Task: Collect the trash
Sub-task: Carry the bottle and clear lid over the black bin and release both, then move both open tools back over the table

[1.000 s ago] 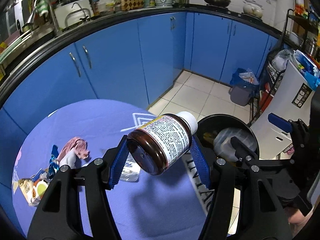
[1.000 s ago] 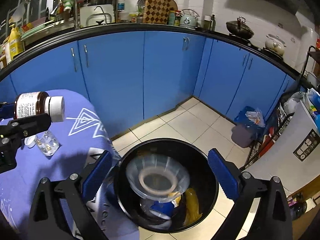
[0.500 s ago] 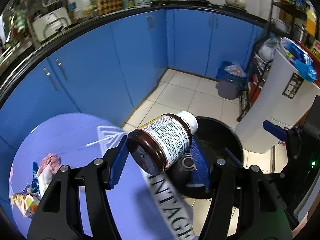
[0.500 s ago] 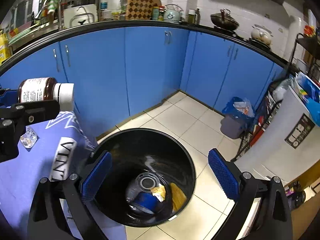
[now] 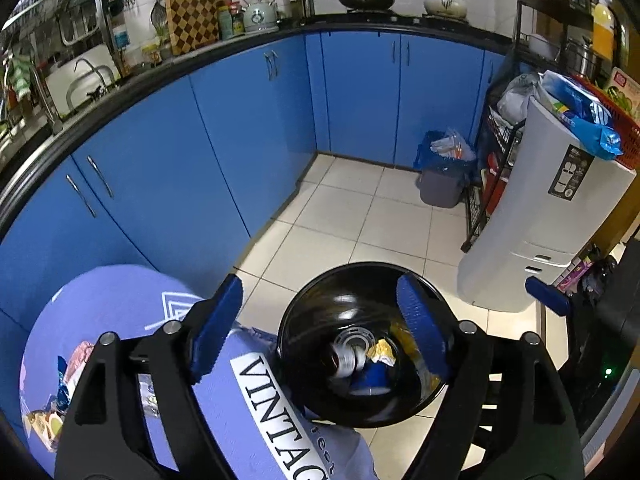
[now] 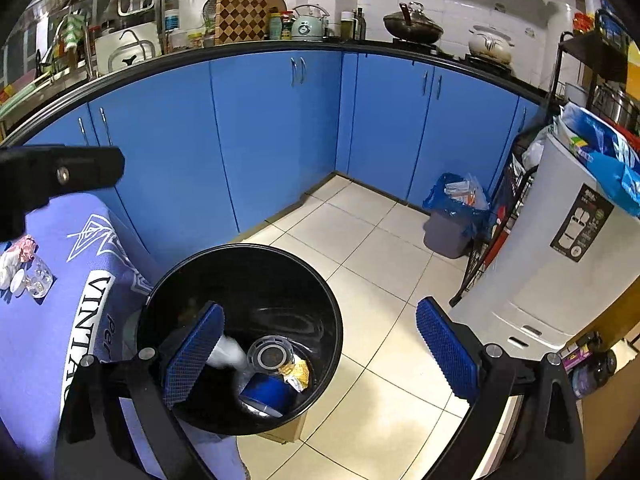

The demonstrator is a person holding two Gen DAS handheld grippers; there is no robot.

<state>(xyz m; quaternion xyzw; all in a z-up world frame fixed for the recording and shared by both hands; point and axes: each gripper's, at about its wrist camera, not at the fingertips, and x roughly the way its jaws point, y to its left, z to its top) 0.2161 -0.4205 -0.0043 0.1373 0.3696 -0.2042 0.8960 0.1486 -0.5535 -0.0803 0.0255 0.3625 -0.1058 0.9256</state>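
My left gripper (image 5: 320, 308) hangs over the black trash bin (image 5: 304, 320), its jaws opening and nothing between them. The brown pill bottle (image 5: 340, 360) with the white cap shows as a blur inside the bin, among a clear plastic cup, a blue item and a yellow wrapper. My right gripper (image 6: 320, 324) is open and empty above the same bin (image 6: 320, 304); the bottle (image 6: 230, 354) blurs just past its left finger. The left gripper's black body (image 6: 60, 172) appears at the left edge. Wrappers (image 5: 60, 380) lie on the purple tablecloth (image 5: 120, 304).
The bin stands on the tiled floor against the table's edge. Blue cabinets (image 5: 240, 140) run behind. A small grey bin with a blue bag (image 5: 440, 184), a wire rack and a white appliance (image 5: 540, 220) stand to the right. More scraps (image 6: 24, 264) lie on the cloth.
The left gripper carried the bottle from above the table to over the bin, then opened and let it go; the bottle now lies in the bin. The right gripper shifted right.
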